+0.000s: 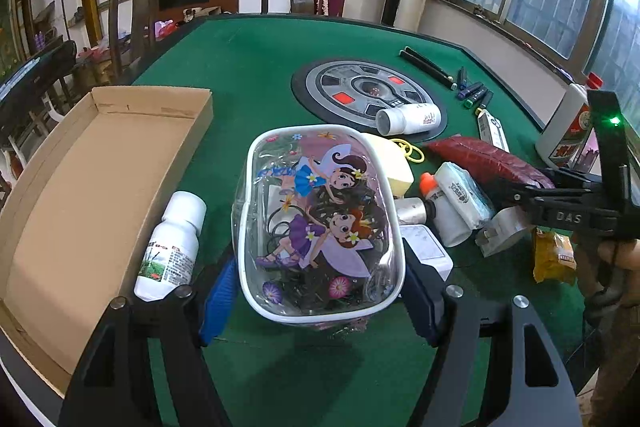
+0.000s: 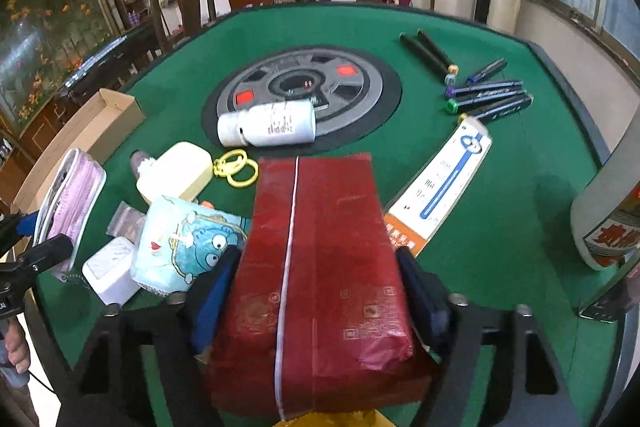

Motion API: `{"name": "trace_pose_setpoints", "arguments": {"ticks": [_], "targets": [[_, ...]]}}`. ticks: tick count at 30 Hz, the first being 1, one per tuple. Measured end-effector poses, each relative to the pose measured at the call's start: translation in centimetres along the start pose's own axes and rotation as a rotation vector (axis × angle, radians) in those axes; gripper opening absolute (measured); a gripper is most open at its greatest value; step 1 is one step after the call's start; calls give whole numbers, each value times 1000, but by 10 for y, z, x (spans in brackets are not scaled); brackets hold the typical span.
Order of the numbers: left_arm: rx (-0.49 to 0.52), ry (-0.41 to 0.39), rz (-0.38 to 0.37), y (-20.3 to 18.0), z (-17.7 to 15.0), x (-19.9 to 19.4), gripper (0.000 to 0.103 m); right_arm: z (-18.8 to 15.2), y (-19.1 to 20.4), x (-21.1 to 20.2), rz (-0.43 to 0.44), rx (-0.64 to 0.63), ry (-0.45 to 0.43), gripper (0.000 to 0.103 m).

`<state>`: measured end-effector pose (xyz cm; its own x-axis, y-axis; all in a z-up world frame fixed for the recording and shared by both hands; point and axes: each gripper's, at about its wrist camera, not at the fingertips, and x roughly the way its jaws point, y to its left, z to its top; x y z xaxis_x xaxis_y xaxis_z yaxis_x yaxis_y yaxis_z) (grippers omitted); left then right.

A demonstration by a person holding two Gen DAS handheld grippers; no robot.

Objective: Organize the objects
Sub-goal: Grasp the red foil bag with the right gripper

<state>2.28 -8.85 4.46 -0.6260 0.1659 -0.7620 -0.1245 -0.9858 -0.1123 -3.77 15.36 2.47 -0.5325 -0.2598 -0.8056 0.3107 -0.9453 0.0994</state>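
Item: clear plastic pouch [image 1: 316,223], cartoon fairies printed on it, white piping round the rim, dark hair ties inside. Held between the left gripper [image 1: 316,295] fingers, jaws pressed to both long sides, above the green table [image 1: 248,67]. Likely light and soft-walled; the film looks slippery and should buckle under a hard squeeze, so the piped rim is the better hold.

Item: red foil packet [image 2: 320,259], white seam down its middle. Clamped by the right gripper [image 2: 316,303], jaws closed on its flanks. Probably pliable, crinkly, moderate weight; a hold across the middle seems best.

At 9 o'clock of the pouch: white bottle [image 1: 170,247] lying just beside an open cardboard box [image 1: 100,179].
At 3 o'clock: heap of small goods, including a tissue pack [image 1: 464,195] and a white charger [image 1: 426,249].
At 12 o'clock: round centre console [image 1: 360,87], a second white bottle [image 1: 408,119] lying on it.
At 1 o'clock: marker pens [image 1: 474,93].
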Motion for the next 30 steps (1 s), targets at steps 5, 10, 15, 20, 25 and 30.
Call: {"name": "trace_pose_setpoints", "arguments": {"ticks": [5,10,15,20,25,30], "targets": [[2,2,-2,0,-1,0,71,-2,-1,-2,-4,14,-23,70],[-4,-4,3,1,-1,-1,71,-2,-1,-7,-8,32,-52,67],[-7,-7,5,2,-2,-3,72,-2,-1,-16,-10,46,-90,66],[-5,-9,4,2,-2,-3,72,0,1,-28,-6,47,-135,65],[-2,-14,5,1,-1,-7,71,2,5,-43,9,46,-187,64],[-6,-22,9,3,0,-11,71,3,11,-56,32,39,-223,64]]}}
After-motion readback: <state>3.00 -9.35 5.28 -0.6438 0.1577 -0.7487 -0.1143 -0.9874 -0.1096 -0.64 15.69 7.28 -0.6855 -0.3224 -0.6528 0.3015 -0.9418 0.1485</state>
